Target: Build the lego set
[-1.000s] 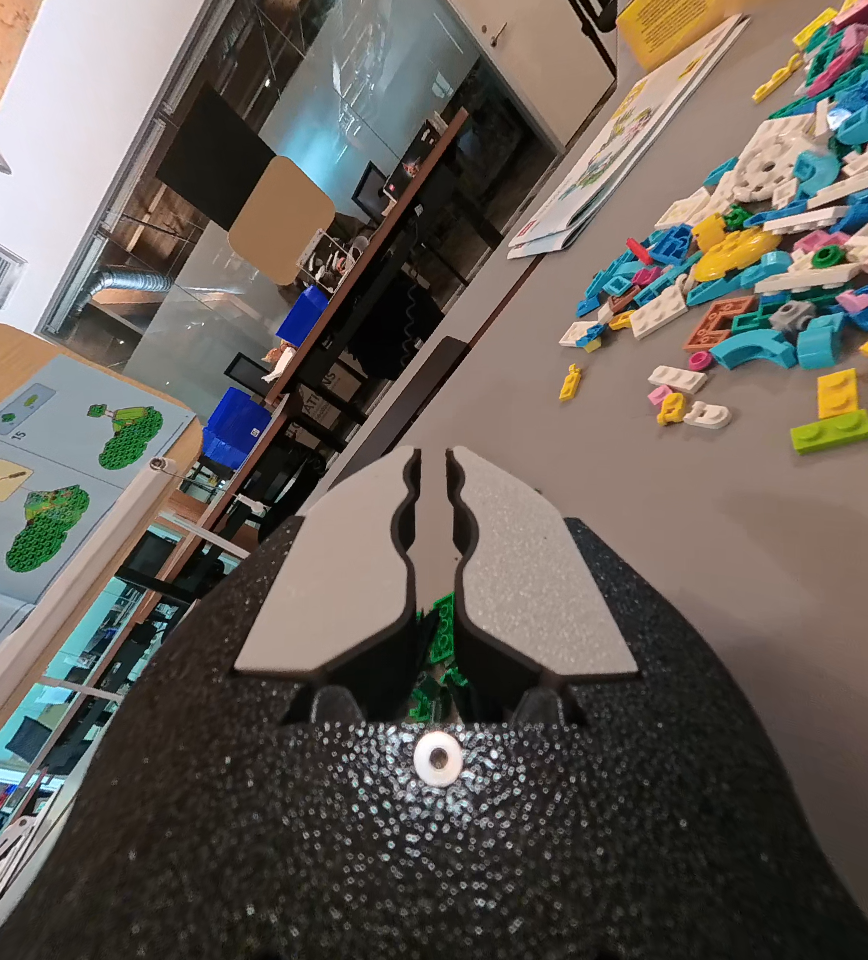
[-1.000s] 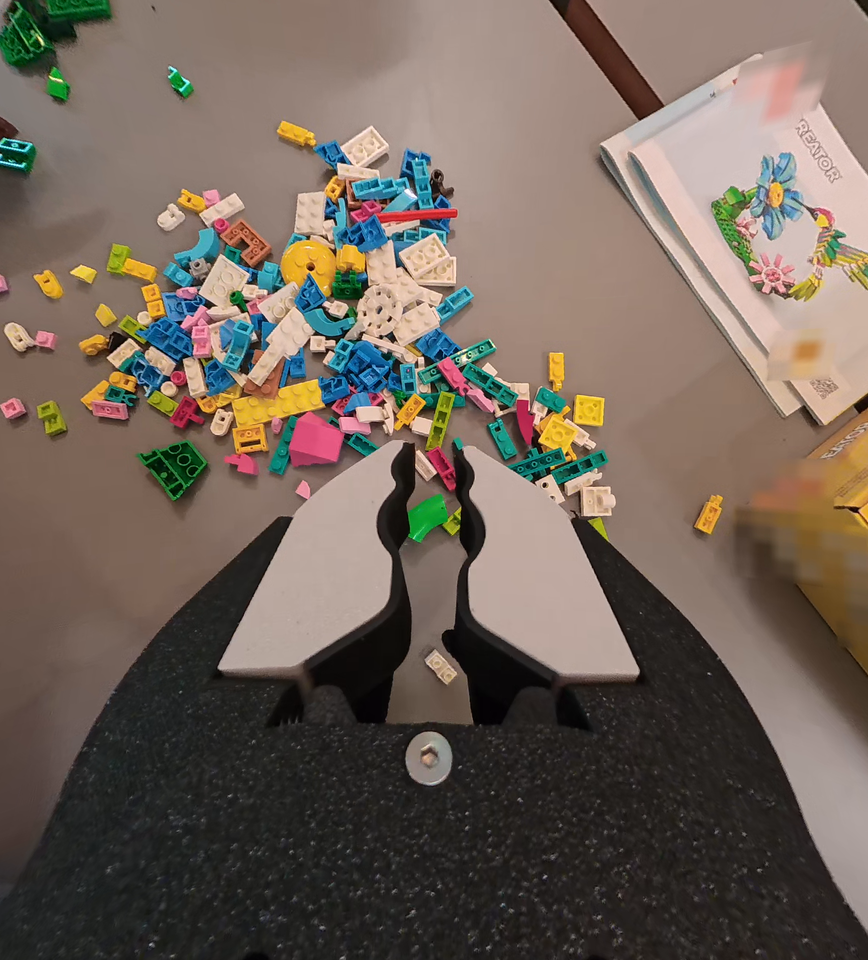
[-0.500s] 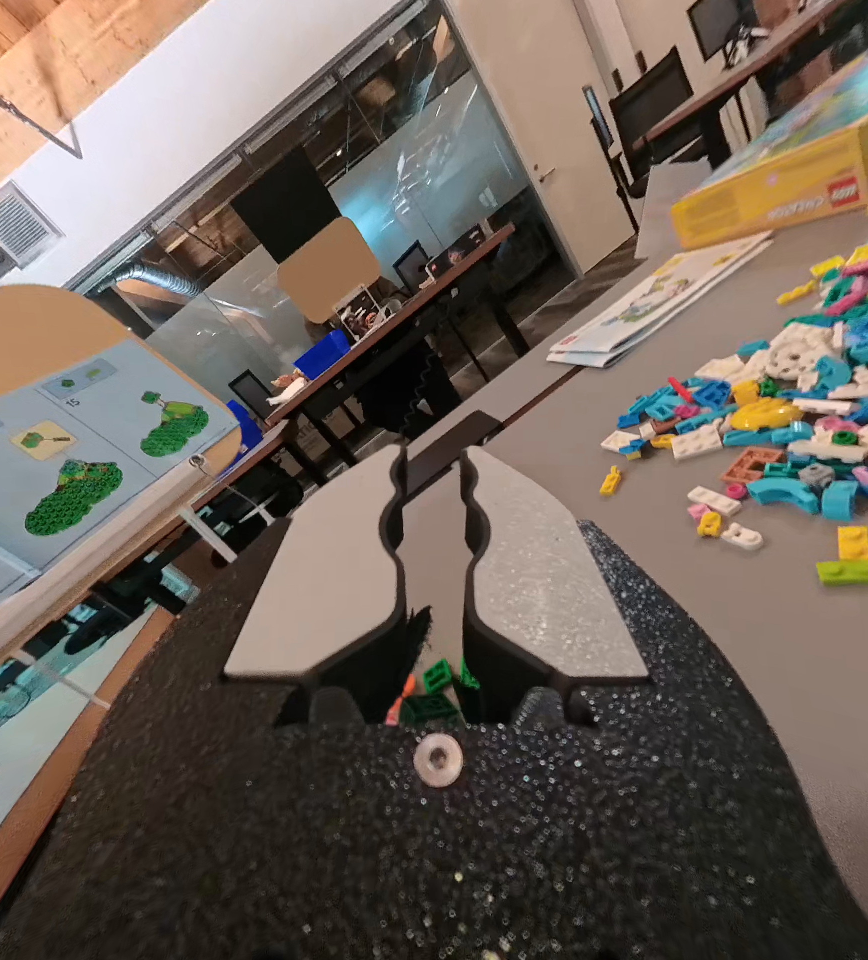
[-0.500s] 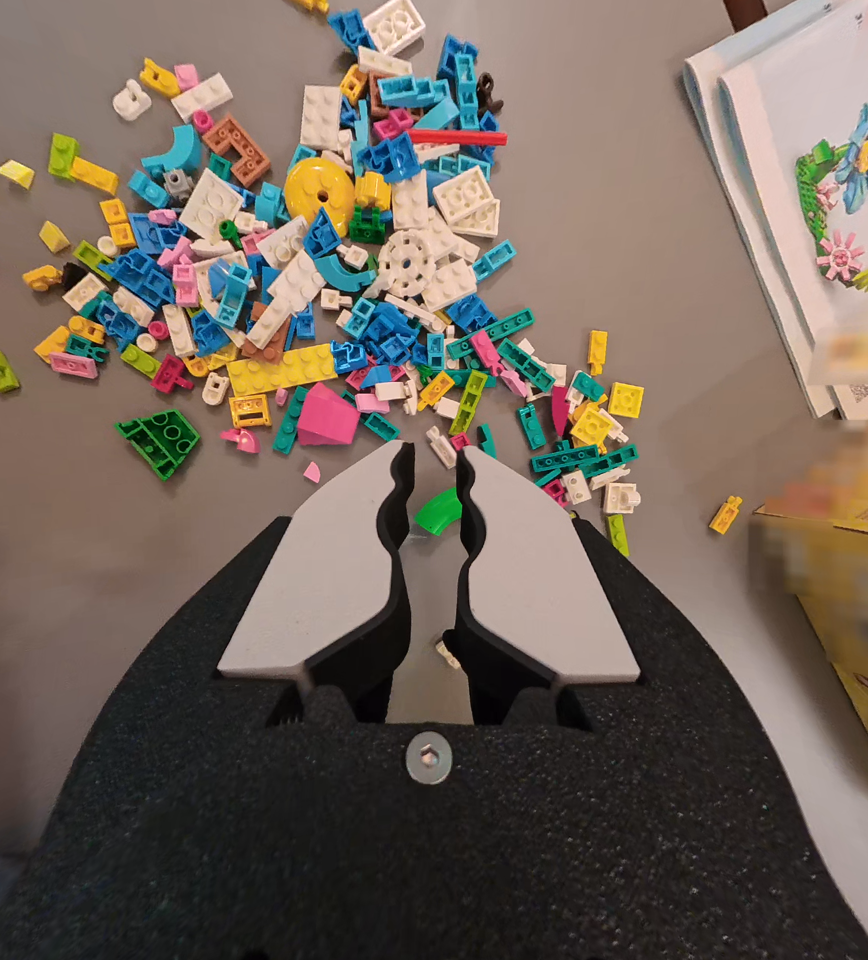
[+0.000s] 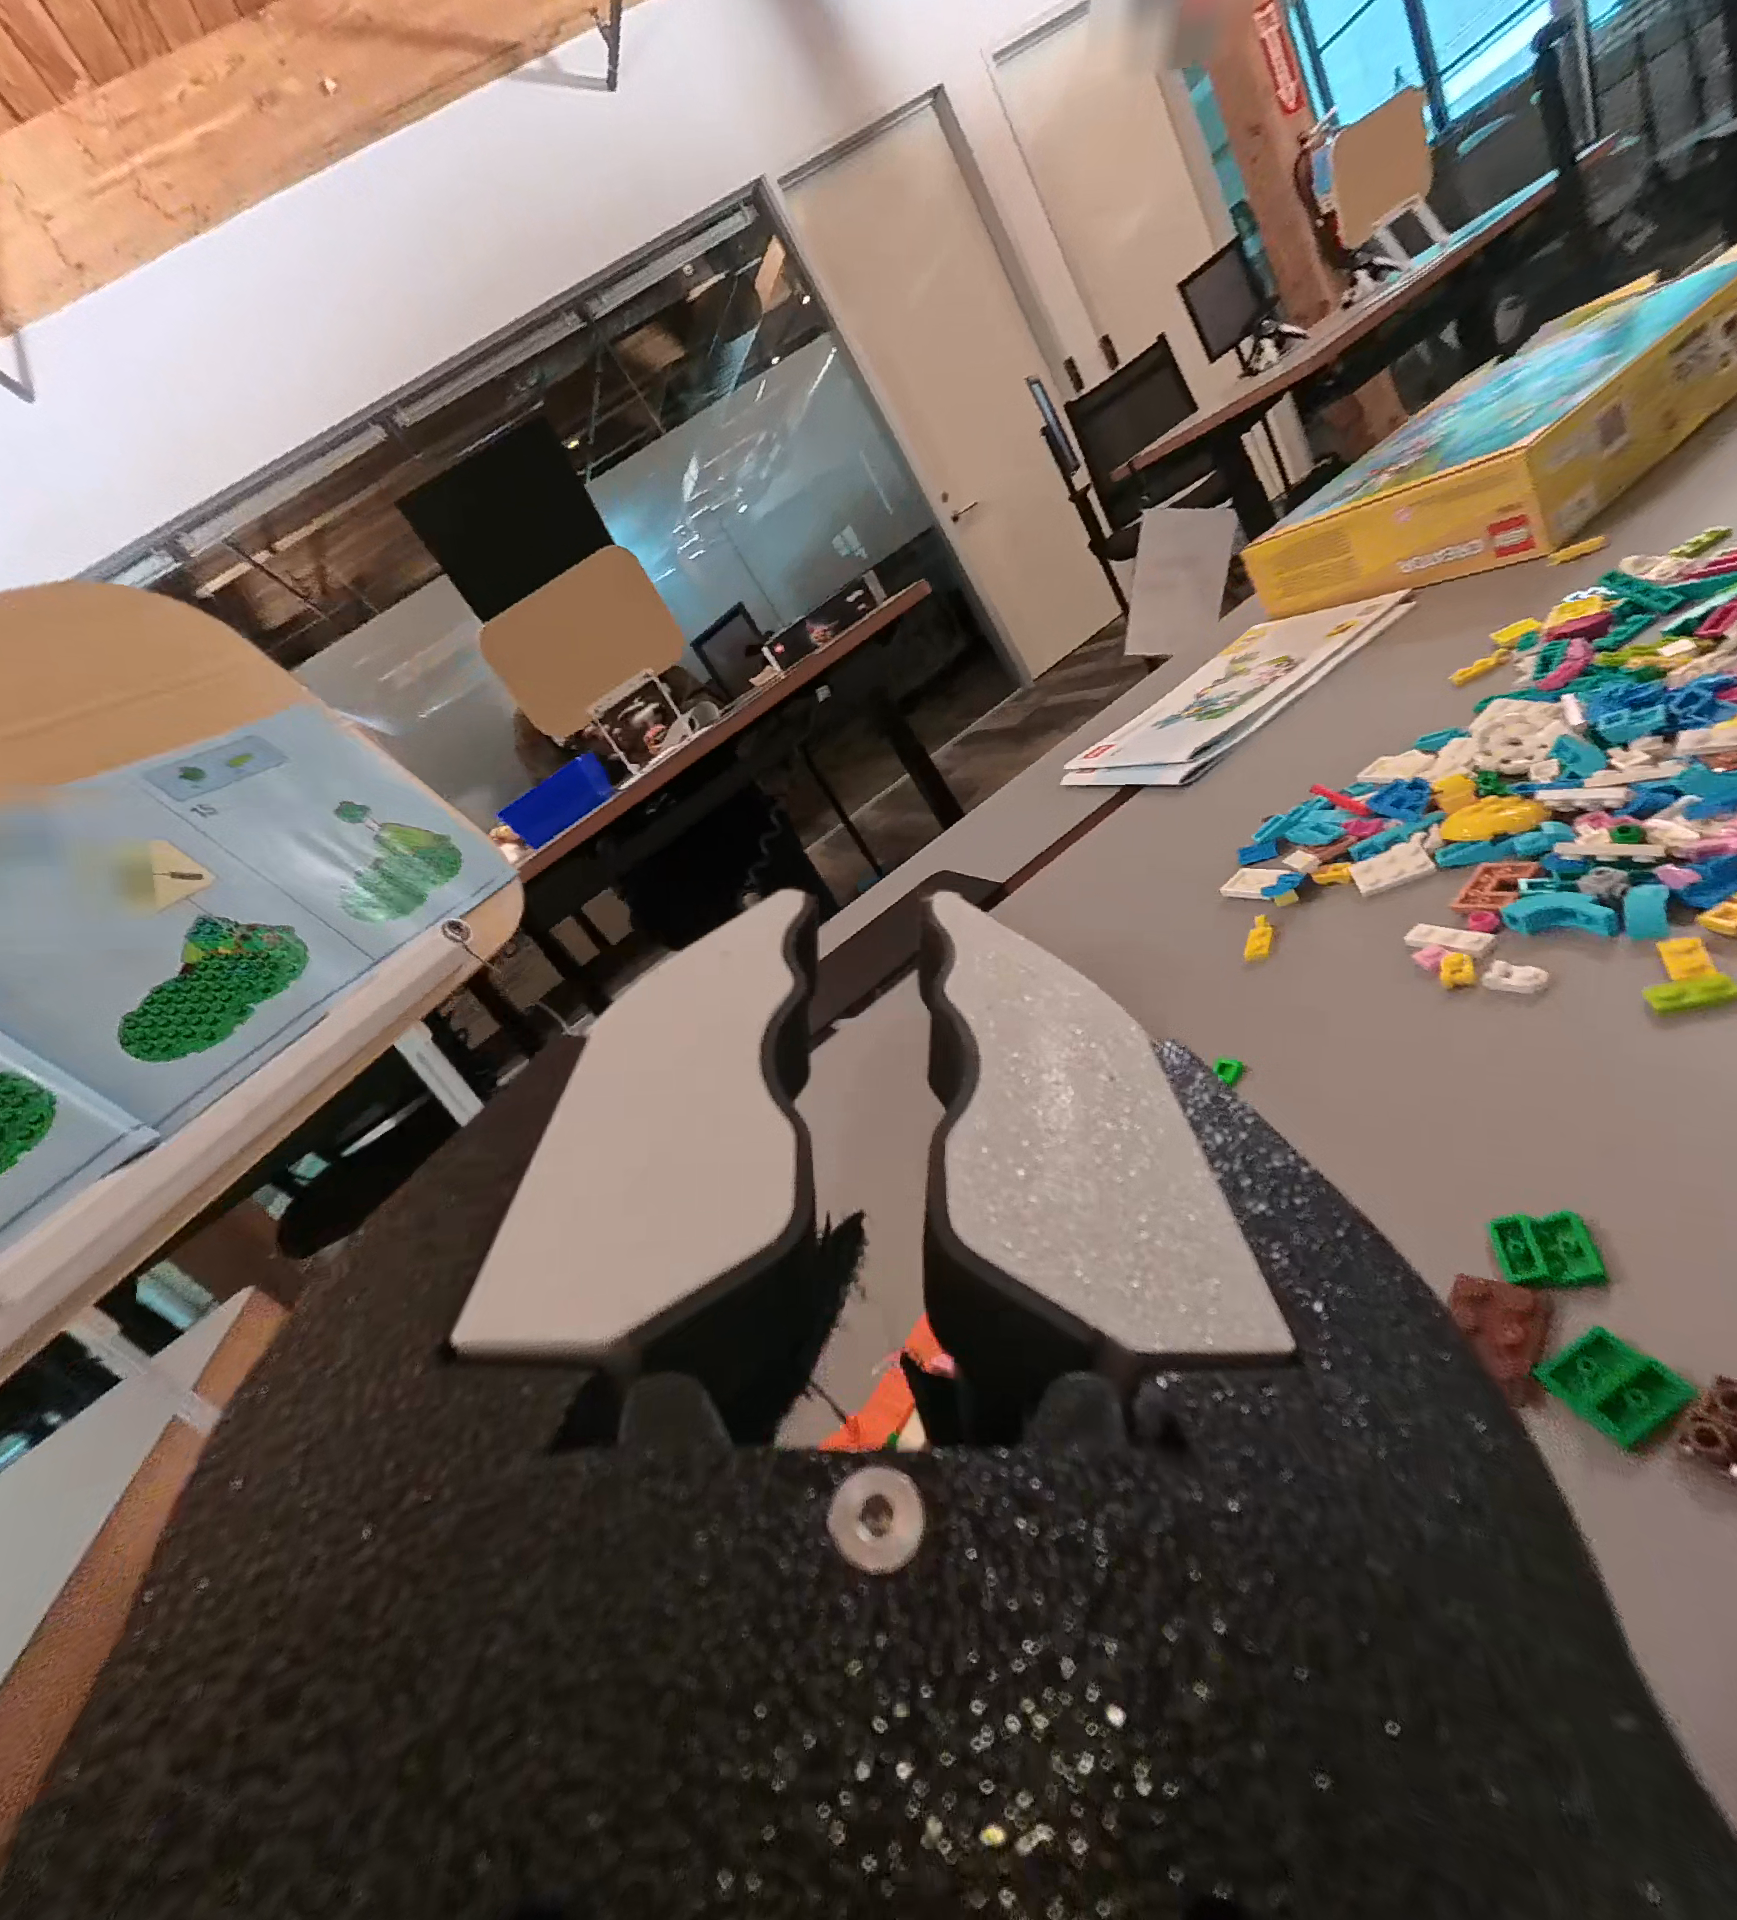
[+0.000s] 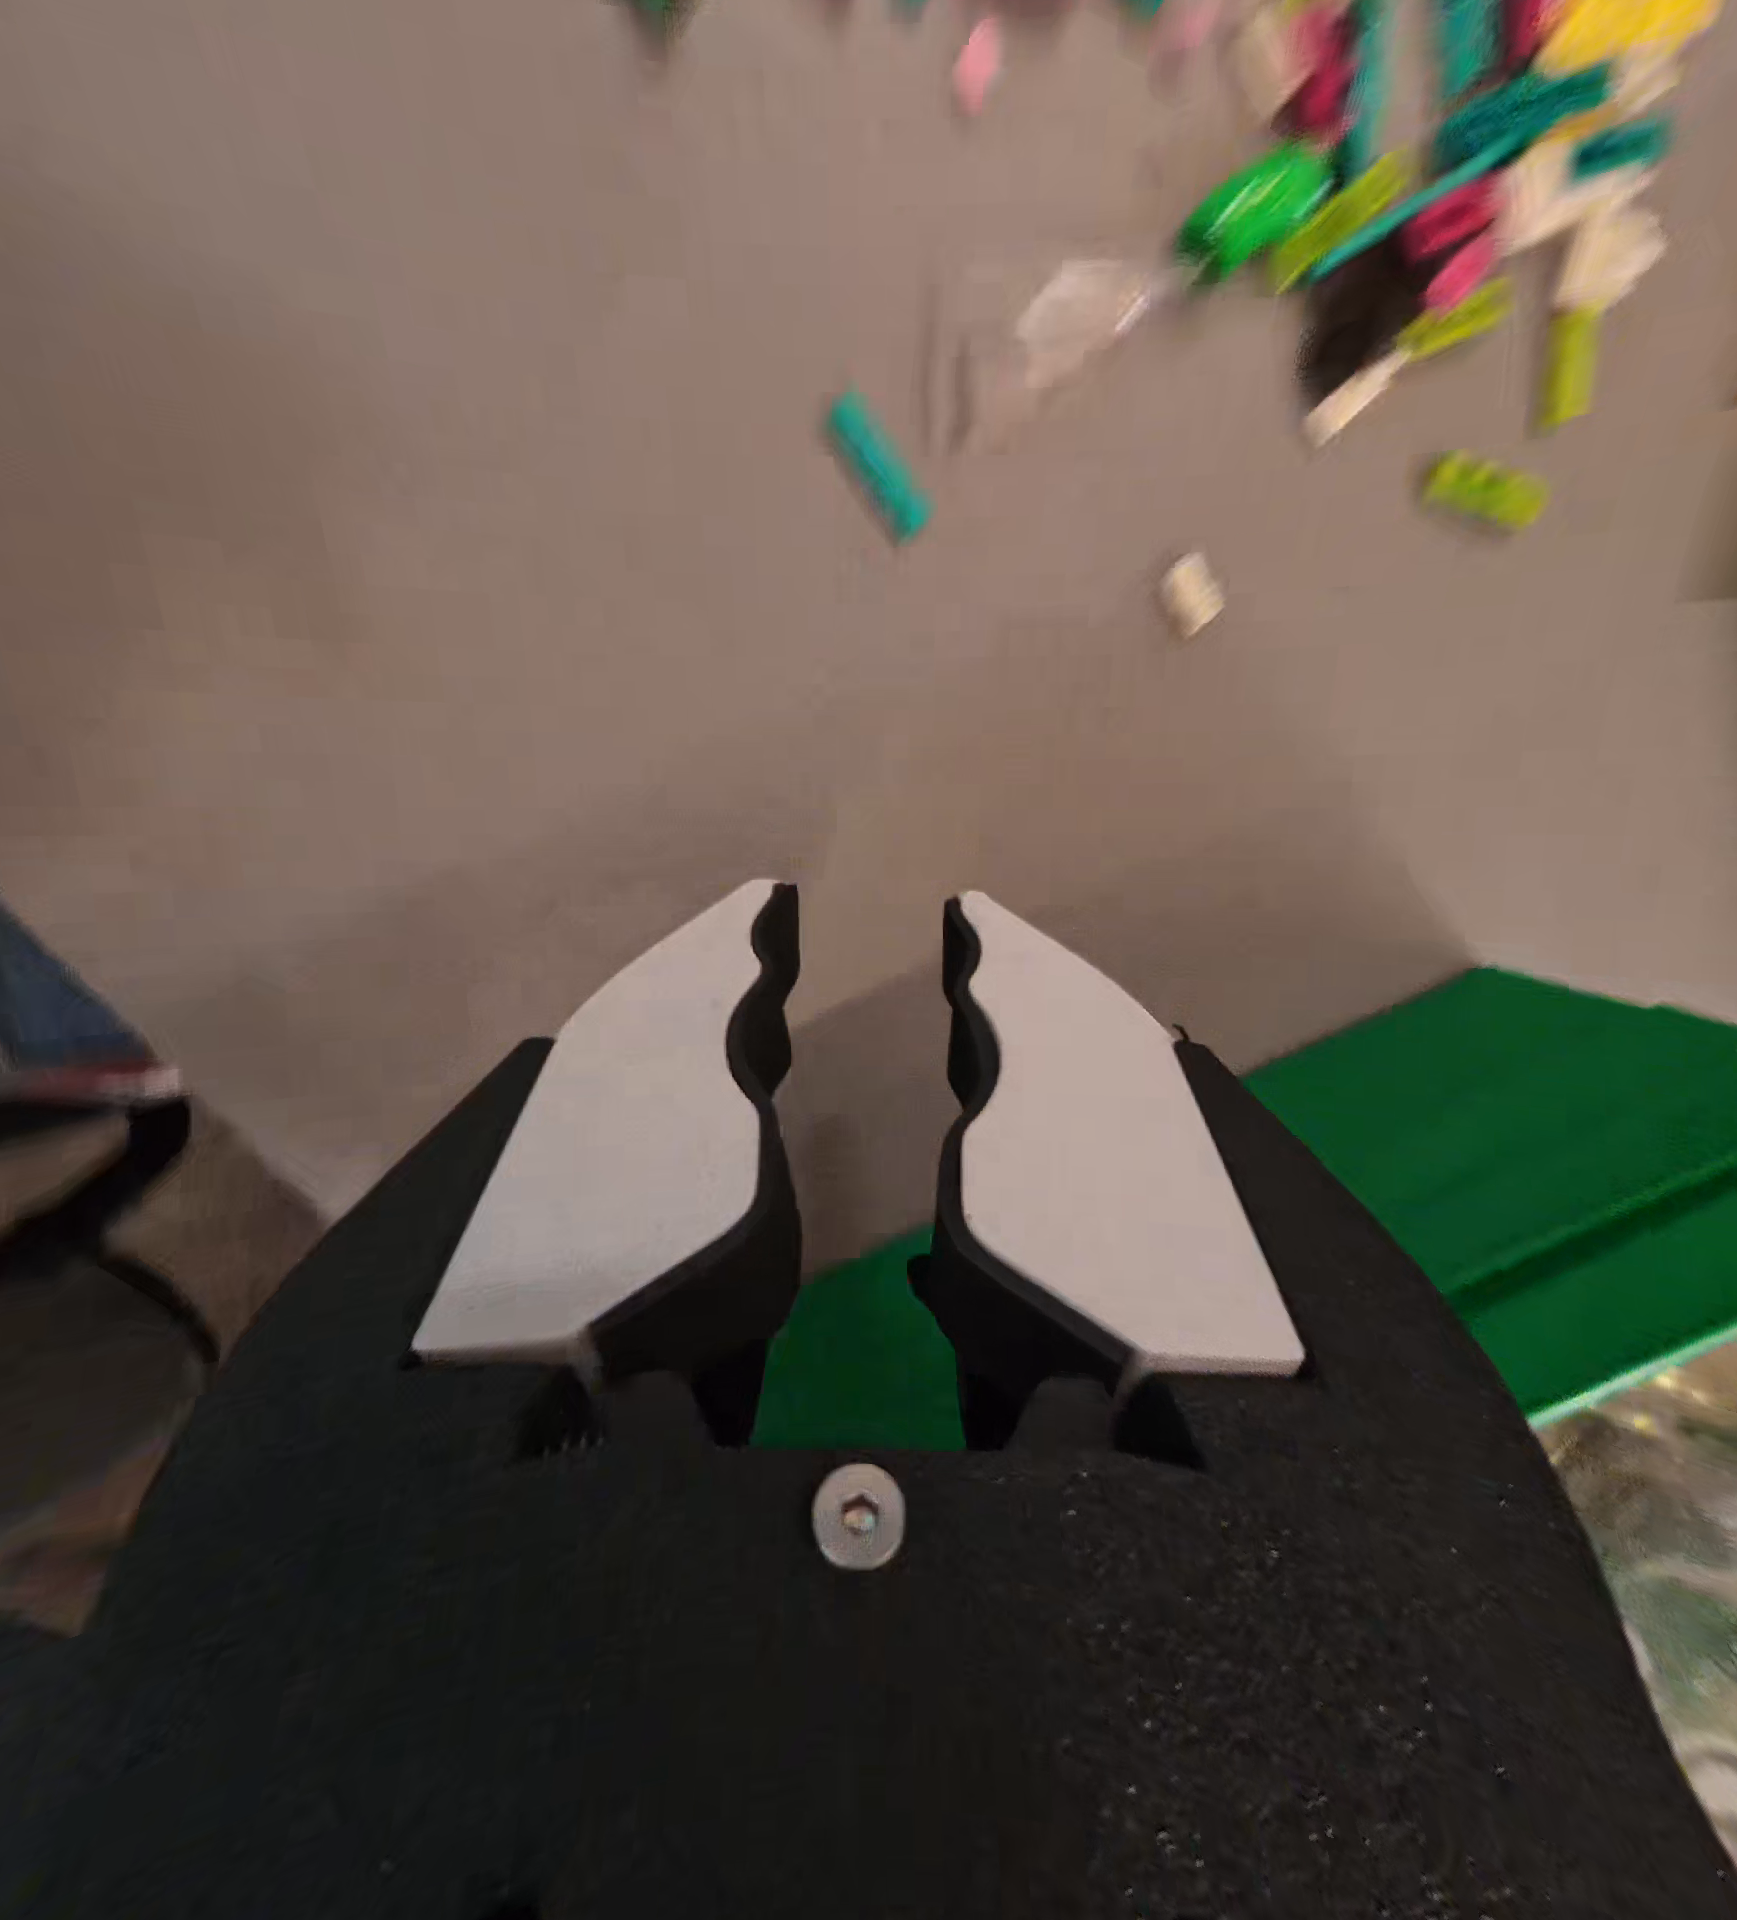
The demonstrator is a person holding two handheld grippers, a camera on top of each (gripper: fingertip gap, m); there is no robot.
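While most bricks lie loose, I judge this build barely started.
From my left gripper (image 5: 869,914), jaws slightly parted and empty, I see the instruction sheet (image 5: 168,935), booklet (image 5: 1228,686), yellow box (image 5: 1529,468) and brick pile (image 5: 1612,821); only my right gripper (image 6: 869,904), spread and empty, shows the blurred green plate (image 6: 1529,1132) on the table (image 6: 428,520).

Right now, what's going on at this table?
A person is mid Lego build with two handheld tongs. The left tongs are open, holding nothing, and point over the grey table beside the loose brick pile; the yellow set box lies beyond. The right tongs are also open and empty, above a green baseplate. That view is motion-blurred.
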